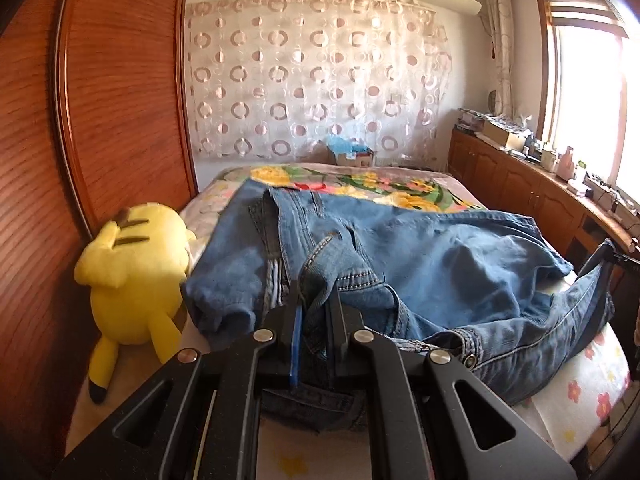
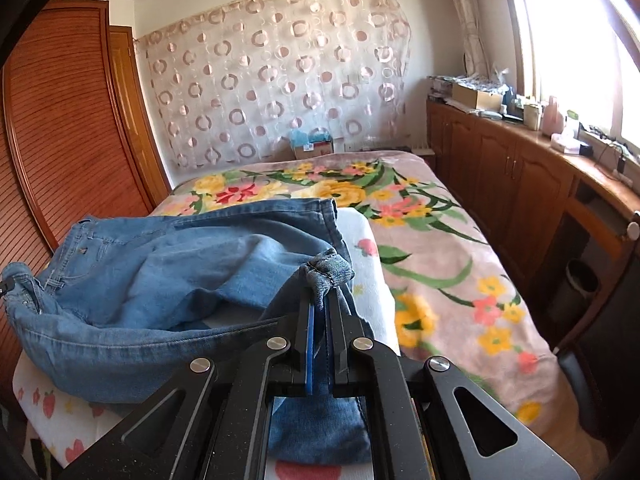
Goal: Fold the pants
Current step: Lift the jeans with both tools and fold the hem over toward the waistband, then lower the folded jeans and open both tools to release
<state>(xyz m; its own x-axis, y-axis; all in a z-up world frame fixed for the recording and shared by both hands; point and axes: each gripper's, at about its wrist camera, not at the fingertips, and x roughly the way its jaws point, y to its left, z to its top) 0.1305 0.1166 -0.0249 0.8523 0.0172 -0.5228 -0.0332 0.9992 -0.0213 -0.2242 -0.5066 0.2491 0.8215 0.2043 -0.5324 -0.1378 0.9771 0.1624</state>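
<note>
Blue denim jeans (image 1: 420,264) lie crumpled across the near end of the bed; they also show in the right wrist view (image 2: 160,272). My left gripper (image 1: 316,292) is shut on the studded waistband end of the jeans. My right gripper (image 2: 322,284) is shut on a leg hem, which bunches up above the fingertips. The cloth hangs slack between the two grippers. The right gripper's held leg end shows at the right edge of the left wrist view (image 1: 600,276).
A yellow plush toy (image 1: 132,276) lies left of the jeans against the wooden wardrobe (image 1: 100,100). A floral blanket (image 2: 432,248) covers the far part of the bed. Wooden cabinets (image 2: 500,168) with clutter run along the right under the window.
</note>
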